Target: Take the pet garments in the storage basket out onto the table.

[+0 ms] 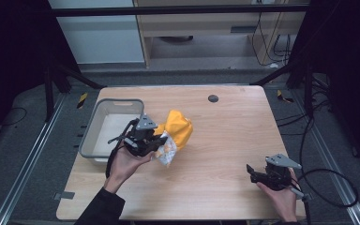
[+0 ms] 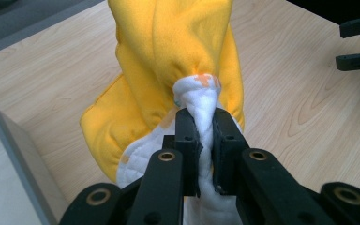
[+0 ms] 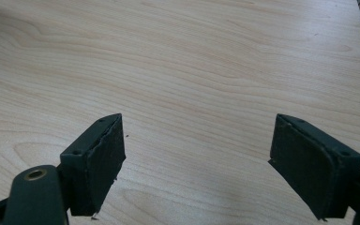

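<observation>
Our left claw (image 2: pixel 205 136) pinches the yellow-and-white cloth (image 2: pixel 178 70) at its white fold, just beside the grey bin (image 1: pixel 104 129); our right claw (image 3: pixel 197 164) gapes wide over the bare bench (image 3: pixel 192 61), holding nothing.

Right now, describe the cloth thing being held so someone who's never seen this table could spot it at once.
On the wooden table, look left to the grey bin; just right of it, the left gripper pinches a soft cloth bundle. It is bright yellow outside with a white quilted lining, the one colourful thing here.
</observation>
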Demonstrator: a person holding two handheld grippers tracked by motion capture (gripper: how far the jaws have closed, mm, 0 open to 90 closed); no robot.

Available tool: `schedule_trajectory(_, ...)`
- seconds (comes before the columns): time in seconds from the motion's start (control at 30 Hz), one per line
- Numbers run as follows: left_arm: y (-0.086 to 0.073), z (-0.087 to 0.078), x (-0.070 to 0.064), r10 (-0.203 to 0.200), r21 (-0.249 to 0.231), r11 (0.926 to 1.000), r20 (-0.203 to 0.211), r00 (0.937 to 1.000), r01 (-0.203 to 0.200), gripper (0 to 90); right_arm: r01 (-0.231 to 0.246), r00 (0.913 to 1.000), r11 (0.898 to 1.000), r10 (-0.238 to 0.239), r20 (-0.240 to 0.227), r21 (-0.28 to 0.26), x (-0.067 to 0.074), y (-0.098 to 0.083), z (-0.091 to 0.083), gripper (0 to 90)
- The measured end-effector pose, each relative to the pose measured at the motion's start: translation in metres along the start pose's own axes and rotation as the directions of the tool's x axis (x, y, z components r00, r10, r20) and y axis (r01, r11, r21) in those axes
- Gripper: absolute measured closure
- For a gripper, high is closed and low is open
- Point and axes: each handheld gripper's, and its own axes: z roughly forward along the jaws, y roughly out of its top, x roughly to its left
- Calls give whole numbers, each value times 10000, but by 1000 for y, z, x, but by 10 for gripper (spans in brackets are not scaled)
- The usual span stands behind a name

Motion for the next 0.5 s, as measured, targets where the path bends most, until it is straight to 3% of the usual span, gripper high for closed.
schedule_trajectory(0.5,-8,29,-14,133,373,9992,434,9990,-149,828,71,10000,10000,-71,-6,-9,0,0,0,181)
